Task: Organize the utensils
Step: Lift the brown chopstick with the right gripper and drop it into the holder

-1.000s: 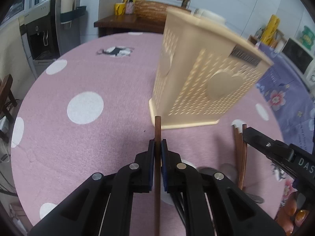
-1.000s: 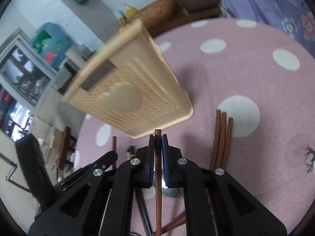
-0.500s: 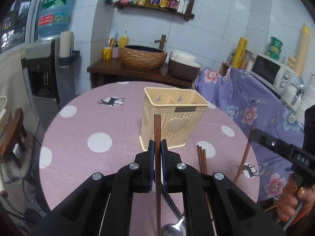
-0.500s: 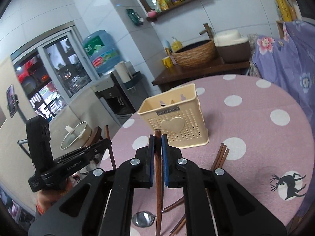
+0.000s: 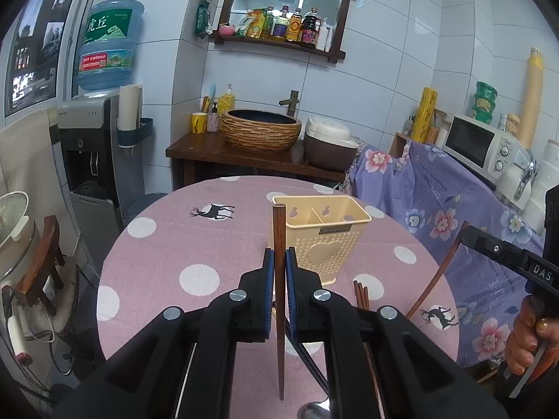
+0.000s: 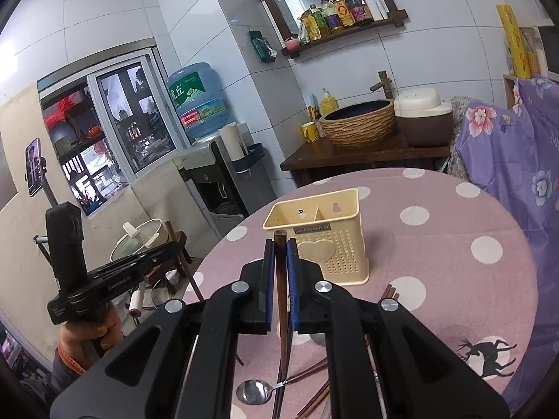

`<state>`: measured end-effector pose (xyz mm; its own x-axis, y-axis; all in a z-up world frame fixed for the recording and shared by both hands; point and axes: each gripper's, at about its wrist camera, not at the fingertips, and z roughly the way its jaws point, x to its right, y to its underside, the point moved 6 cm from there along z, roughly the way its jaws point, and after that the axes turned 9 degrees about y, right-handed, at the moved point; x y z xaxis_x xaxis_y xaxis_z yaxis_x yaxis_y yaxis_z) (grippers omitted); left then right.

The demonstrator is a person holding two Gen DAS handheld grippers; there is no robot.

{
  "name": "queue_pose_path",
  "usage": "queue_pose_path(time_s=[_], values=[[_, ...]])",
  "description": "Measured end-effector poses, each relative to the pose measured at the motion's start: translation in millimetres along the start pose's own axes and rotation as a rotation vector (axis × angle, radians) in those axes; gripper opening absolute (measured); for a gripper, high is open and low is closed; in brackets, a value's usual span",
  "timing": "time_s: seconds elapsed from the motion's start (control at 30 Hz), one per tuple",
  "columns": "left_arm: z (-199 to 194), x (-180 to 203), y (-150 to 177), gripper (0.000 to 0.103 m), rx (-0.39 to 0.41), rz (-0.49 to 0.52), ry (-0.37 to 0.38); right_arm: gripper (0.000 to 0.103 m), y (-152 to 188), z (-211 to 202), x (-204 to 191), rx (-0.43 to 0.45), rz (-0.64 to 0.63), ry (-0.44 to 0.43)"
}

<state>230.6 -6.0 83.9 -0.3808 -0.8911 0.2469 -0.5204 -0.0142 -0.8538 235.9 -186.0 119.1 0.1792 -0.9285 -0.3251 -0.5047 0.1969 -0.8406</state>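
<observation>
A cream two-compartment utensil holder [image 5: 325,234] [image 6: 325,234] stands upright on the pink dotted round table [image 5: 167,244]. My left gripper [image 5: 278,262] is shut on a dark wooden chopstick [image 5: 279,307], held high above the table in front of the holder. My right gripper [image 6: 279,255] is shut on another wooden chopstick [image 6: 282,314], also raised. Loose chopsticks [image 5: 361,293] [image 6: 389,291] lie on the table in front of the holder. A metal spoon [image 6: 255,391] lies near the front edge. The right gripper also shows in the left wrist view [image 5: 464,234] with its chopstick hanging down.
A wooden sink stand with a woven basin [image 5: 260,132] and rice cooker [image 5: 328,143] stands behind the table. A water dispenser [image 5: 94,146] is at the left. A floral-covered counter [image 5: 436,192] with a microwave [image 5: 478,146] is at the right.
Both grippers have lifted up and back from close to the table, each carrying its chopstick. The holder now looks small and far below instead of filling the view.
</observation>
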Motion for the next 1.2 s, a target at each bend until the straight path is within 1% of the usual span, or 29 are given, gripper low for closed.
queue_pose_path(time_s=[0.1, 0.23, 0.37, 0.47, 0.6, 0.67, 0.7, 0.77, 0.83, 1.0, 1.1, 1.2], values=[[-1, -2, -10, 0.008, 0.009, 0.004, -0.001, 0.008, -10, 2, 1, 0.001, 0.001, 0.002], [-1, -1, -34, 0.008, 0.015, 0.000, 0.032, 0.008, -37, 3, -1, 0.017, -0.006, -0.002], [-5, 3, -78, 0.008, 0.063, -0.002, 0.060, 0.008, -87, 2, -2, 0.069, -0.005, 0.014], [-7, 10, -123, 0.008, 0.138, 0.003, 0.073, 0.008, -129, 1, 0, 0.132, 0.001, 0.046], [5, 12, -168, 0.008, 0.207, 0.002, 0.064, 0.008, -178, 9, 6, 0.204, 0.022, 0.104], [18, 13, -181, 0.008, 0.229, 0.008, 0.038, 0.008, -194, 18, 11, 0.232, 0.026, 0.143], [25, 13, -184, 0.008, 0.227, 0.009, 0.035, 0.008, -198, 22, 13, 0.240, 0.023, 0.163], [43, 9, -185, 0.008, 0.226, 0.001, 0.017, 0.008, -200, 37, 20, 0.243, 0.025, 0.193], [59, 3, -179, 0.008, 0.214, -0.013, 0.010, 0.008, -192, 54, 26, 0.221, 0.030, 0.207], [99, -11, -148, 0.008, 0.148, -0.025, -0.004, 0.008, -153, 100, 38, 0.135, 0.026, 0.227], [117, -15, -125, 0.008, 0.103, -0.027, 0.001, 0.008, -132, 119, 44, 0.088, 0.035, 0.221], [128, -22, -113, 0.008, 0.071, -0.024, -0.007, 0.008, -116, 129, 47, 0.062, 0.031, 0.228]])
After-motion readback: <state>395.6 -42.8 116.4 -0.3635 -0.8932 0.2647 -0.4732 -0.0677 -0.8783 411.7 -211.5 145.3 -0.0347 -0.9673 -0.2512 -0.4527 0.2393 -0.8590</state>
